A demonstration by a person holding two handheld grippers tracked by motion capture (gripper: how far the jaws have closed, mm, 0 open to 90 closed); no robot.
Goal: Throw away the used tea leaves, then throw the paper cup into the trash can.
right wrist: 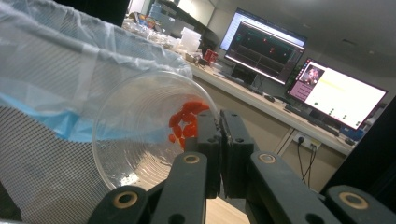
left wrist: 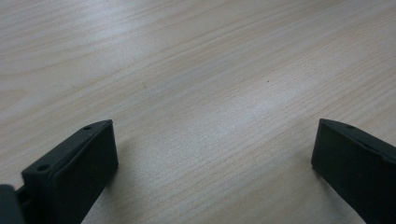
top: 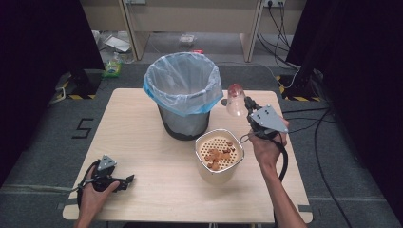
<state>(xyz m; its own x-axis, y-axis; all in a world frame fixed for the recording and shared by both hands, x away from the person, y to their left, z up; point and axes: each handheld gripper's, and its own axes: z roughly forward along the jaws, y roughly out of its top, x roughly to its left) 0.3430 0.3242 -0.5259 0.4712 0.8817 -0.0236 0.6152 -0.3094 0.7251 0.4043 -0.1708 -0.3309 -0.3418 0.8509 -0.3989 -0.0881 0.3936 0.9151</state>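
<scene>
Right gripper (top: 248, 110): fingers clamped on clear cup (top: 235, 100) rim, cup tipped toward lined bin (top: 183, 90) just beside it.
Left gripper (top: 124, 181): fingers spread, empty, low on counter (top: 142, 142).

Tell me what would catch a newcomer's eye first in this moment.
The grey mesh bin lined with a pale blue plastic bag stands at the table's far middle. Just to its right, the right gripper holds up a clear plastic cup with red pieces inside, jaws pinched on its rim. In front of the bin sits a cream perforated strainer basket holding brown bits, while the left gripper rests open on the light wooden table.
</scene>
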